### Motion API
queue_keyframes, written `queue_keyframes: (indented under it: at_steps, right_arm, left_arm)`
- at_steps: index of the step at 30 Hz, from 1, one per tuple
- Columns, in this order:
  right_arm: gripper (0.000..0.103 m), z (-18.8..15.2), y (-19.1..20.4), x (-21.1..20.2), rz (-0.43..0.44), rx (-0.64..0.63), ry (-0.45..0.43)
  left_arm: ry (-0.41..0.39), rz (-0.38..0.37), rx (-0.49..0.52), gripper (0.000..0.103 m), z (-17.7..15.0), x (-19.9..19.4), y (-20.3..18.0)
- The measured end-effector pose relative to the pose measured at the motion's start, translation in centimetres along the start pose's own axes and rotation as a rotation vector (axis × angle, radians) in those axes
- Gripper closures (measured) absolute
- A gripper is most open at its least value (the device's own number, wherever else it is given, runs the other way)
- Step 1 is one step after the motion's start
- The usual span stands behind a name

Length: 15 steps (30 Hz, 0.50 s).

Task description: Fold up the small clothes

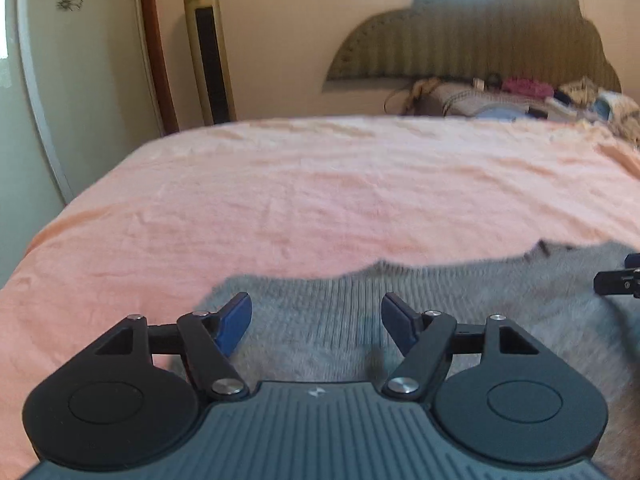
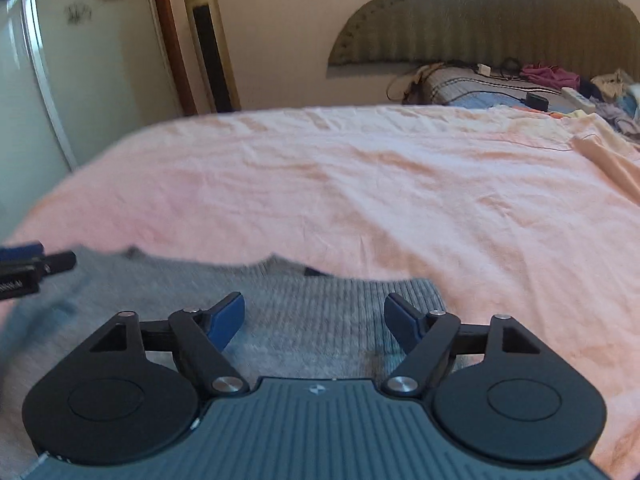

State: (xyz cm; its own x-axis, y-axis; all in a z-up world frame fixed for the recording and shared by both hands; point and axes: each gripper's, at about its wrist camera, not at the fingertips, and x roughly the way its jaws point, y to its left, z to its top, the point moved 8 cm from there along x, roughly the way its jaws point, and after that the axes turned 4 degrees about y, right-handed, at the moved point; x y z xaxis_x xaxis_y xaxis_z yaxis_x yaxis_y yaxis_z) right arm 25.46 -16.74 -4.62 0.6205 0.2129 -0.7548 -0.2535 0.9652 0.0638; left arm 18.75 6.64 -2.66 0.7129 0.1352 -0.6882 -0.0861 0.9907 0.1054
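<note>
A grey knitted sweater [image 1: 460, 304] lies flat on the pink bedsheet [image 1: 320, 184] at the near edge of the bed; its ribbed hem shows in both views [image 2: 320, 320]. My left gripper [image 1: 316, 320] is open, its blue pads spread over the sweater's left part, holding nothing. My right gripper [image 2: 314, 320] is open over the sweater's right part, near its right edge, also empty. The right gripper's tip shows at the right border of the left wrist view [image 1: 618, 280]; the left gripper's tip shows at the left border of the right wrist view [image 2: 36, 260].
The bed's padded headboard [image 1: 480, 40] stands at the far end, with a heap of clothes, cables and a power strip [image 2: 560, 88] below it. A tall tower fan [image 1: 208, 48] and a wardrobe door [image 1: 60, 80] stand to the left of the bed.
</note>
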Motion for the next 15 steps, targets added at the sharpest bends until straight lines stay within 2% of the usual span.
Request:
queue_keyframes:
  at_steps: [1, 2, 3, 5, 9, 11, 12, 13, 15]
  right_arm:
    - [0.020, -0.4, -0.4, 0.1, -0.001, -0.019, -0.044]
    - [0.017, -0.8, -0.9, 0.1, -0.002, -0.032, -0.073]
    - [0.017, -0.9, -1.5, -0.1, 0.019, -0.008, -0.089]
    - [0.017, -0.6, -2.5, 0.0, 0.005, 0.039, -0.093]
    - [0.018, 0.0, -1.6, -0.5, -0.083, 0.017, -0.060]
    - [0.020, -0.1, -0.5, -2.4, -0.066, 0.051, -0.090]
    - [0.016, -0.3, 0.4, -3.2, -0.033, 0.034, -0.103]
    - [0.008, -0.8, 1.4, -3.6, -0.014, -0.004, -0.105]
    - [0.002, -2.4, 2.3, -2.7, -0.068, -0.102, -0.066]
  left_arm:
    - [0.029, 0.016, 0.004, 0.029, -1.1, 1.2, 0.4]
    - [-0.031, -0.005, -0.010, 0.027, -1.5, 1.1, 0.9]
    - [-0.021, -0.032, -0.037, 0.027, -1.5, 1.2, 1.4]
    - [-0.020, -0.029, -0.044, 0.026, -1.6, 1.2, 1.5]
    - [-0.025, -0.007, -0.025, 0.026, -1.6, 1.0, 1.1]
    - [-0.024, -0.016, -0.038, 0.026, -1.7, 1.0, 1.2]
    - [-0.025, -0.014, -0.036, 0.026, -1.7, 1.0, 1.1]
    - [-0.025, -0.012, -0.034, 0.026, -1.7, 1.0, 1.1]
    - [-0.025, -0.013, -0.035, 0.026, -1.7, 1.1, 1.1]
